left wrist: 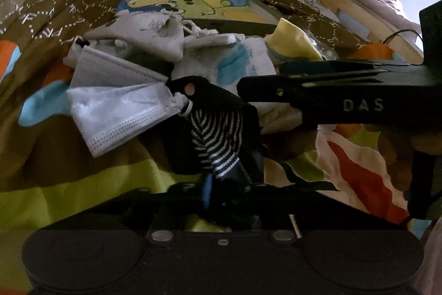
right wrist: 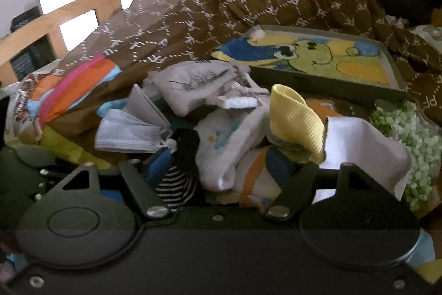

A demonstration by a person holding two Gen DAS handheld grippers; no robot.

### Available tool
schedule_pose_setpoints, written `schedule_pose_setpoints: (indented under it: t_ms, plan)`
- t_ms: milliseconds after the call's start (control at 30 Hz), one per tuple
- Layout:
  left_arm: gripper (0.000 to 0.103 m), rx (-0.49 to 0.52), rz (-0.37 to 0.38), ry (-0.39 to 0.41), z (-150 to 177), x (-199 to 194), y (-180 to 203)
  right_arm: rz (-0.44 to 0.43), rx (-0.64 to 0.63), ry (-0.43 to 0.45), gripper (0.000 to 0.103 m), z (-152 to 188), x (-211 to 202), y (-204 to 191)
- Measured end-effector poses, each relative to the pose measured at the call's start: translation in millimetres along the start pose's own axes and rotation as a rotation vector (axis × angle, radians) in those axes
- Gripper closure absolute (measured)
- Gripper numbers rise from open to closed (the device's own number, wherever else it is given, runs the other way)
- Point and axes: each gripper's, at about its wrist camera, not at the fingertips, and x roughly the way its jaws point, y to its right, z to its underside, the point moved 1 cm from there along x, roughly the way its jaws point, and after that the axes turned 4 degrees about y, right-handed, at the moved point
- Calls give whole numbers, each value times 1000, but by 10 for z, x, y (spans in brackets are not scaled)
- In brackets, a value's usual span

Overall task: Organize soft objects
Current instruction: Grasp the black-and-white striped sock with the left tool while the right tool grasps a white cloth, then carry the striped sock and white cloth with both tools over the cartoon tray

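Lying on a bed, on a brown patterned blanket (right wrist: 248, 4), is a heap of small soft things. At its left sit two pleated face masks (left wrist: 116, 107), pale and fanned, their ear loops bunched against a black-and-white striped sock (left wrist: 218, 140). The left tongs (left wrist: 226, 201) appear narrowed onto the near end of that sock; to do this well, the grip should take the sock alone and lift slowly, so the loops slip free and the masks stay behind. Farther right lie a grey drawstring pouch (right wrist: 193, 85), a white printed cloth (right wrist: 226, 145) and a yellow ribbed sock (right wrist: 298, 120). The right tongs (right wrist: 218, 184) stand partly open around the cloth pile, pressing nothing clearly. Behind, a picture tray (right wrist: 397, 90) rests on the blanket.
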Motion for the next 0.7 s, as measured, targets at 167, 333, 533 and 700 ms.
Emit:
schedule_pose_setpoints:
  t_ms: [167, 333, 533, 700]
  plan:
    - [101, -38, 8, -12, 1, -20, -26, 13, 32, -10, 53, -6, 121, 1]
    - [102, -18, 8, -8, 13, -42, 39, 29, 66, -24, 86, 15, 197, 36]
    - [103, -55, 11, -1, 17, -88, 39, 74, 45, -31, 102, 66, 172, 28]
    - [103, -33, -12, 65, -27, -331, 142, 120, -140, 8, 102, 80, -7, -247]
